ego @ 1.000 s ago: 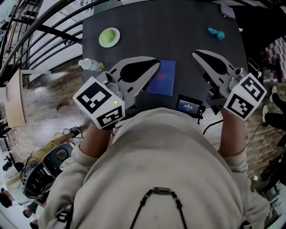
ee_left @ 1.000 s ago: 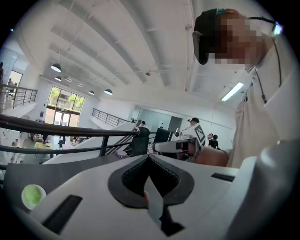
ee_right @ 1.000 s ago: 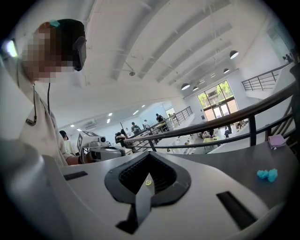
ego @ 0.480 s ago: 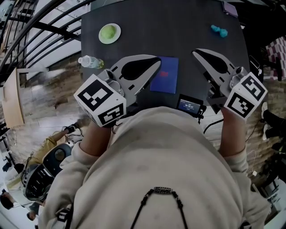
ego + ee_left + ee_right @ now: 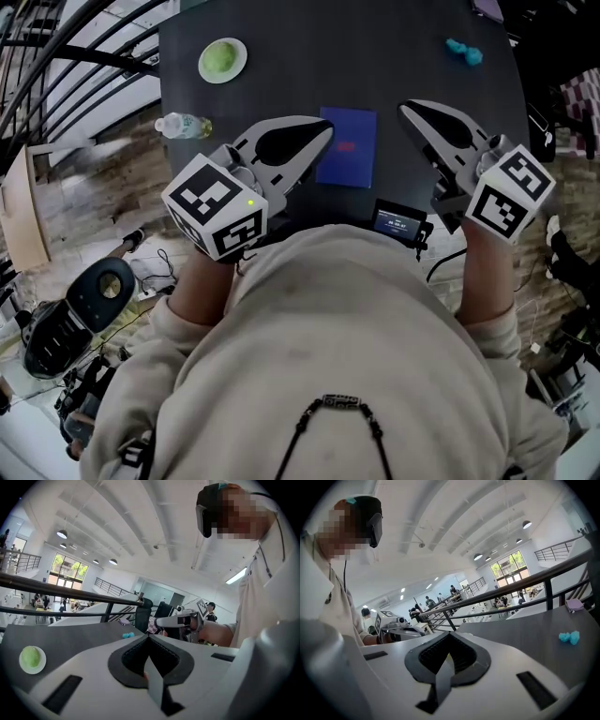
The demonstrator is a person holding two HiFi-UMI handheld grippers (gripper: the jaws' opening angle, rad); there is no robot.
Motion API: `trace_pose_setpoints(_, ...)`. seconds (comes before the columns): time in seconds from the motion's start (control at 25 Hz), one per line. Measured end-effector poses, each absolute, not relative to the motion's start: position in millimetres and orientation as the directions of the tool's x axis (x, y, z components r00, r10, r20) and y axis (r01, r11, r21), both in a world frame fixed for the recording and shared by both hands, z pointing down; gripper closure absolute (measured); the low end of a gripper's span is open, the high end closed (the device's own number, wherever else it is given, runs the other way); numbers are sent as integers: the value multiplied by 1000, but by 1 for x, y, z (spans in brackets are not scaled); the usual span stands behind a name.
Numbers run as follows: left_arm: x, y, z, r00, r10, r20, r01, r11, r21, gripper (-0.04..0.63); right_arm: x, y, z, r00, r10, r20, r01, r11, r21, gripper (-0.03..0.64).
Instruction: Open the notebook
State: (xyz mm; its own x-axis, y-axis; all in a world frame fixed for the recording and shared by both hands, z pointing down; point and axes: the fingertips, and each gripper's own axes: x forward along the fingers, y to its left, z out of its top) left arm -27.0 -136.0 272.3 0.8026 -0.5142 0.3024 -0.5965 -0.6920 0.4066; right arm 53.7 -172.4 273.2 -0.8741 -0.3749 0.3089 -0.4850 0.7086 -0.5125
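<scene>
Notebook lay closed and flat on the dark table, blue cover up and no page showing; the opening step had not begun.

Nearest the person, a small screen device sat just on the near side of the notebook's right corner.

The left gripper was held just left of the notebook, jaws brought fully together with nothing between them. Its tip was close to the notebook's left edge; contact could not be confirmed. The right gripper was held right of the notebook and apart from it, jaws likewise pressed together and empty.

Farther out, a water bottle showed well left of the notebook. A green plate stood beyond and left of the notebook, and a small teal object rested beyond and right of it.

Remaining work, as judged: bring a jaw tip to the cover's free edge, lift the cover and fold it over. Which edge carried the spine could not be determined.
</scene>
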Motion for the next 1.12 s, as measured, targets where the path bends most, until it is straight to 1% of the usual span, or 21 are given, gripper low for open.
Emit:
trace_pose_setpoints(0.12, -29, -140, 298, 801, -497, 334, -598, -676, 430, 594, 54, -177, 301, -862, -370, 348, -506, 684, -526, 601)
trace_pose_setpoints(0.44, -8, -121, 355, 787, -447, 426, -613, -649, 452, 594, 91, -164, 362, -811, -380, 445, -583, 596, -552, 601)
trace_pose_setpoints(0.72, -11, -131, 409, 763, -400, 508, -636, -609, 475, 594, 91, -165, 439, -778, -313, 545, -623, 501, -601, 600)
trace_pose_setpoints(0.96, -10, -131, 466, 708, -350, 613, -666, -618, 417, 594, 108, -168, 500, -718, -295, 631, -692, 403, -599, 600)
trace_pose_setpoints(1.12, -22, -128, 508, 668, -301, 680, -677, -625, 388, 594, 98, -162, 539, -710, -226, 667, -698, 356, -622, 597)
